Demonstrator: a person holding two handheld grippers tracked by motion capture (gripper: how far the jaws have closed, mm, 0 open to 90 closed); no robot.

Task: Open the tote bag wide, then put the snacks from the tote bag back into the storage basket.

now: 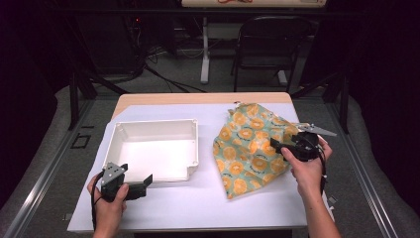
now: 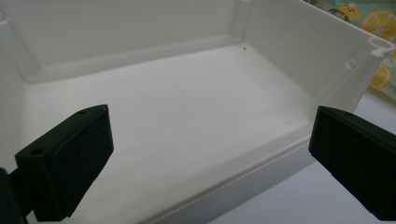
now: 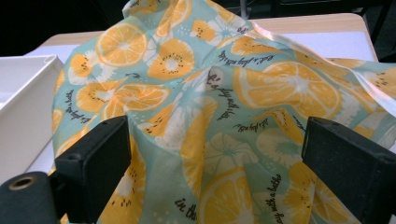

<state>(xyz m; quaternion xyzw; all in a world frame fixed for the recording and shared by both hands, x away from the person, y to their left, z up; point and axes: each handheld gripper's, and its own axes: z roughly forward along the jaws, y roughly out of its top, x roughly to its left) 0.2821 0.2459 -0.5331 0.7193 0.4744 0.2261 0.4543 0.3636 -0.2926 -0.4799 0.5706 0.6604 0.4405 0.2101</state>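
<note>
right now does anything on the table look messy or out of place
Only the orange-print cloth: it lies rumpled and humped beside the white tray instead of flat, with one edge close against the tray's wall. The tray itself sits level and looks undamaged. Nothing is spilled.

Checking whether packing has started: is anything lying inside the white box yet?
No: in the left gripper view the white box shows a bare floor, and the citrus-print cloth lies beside it.
</note>
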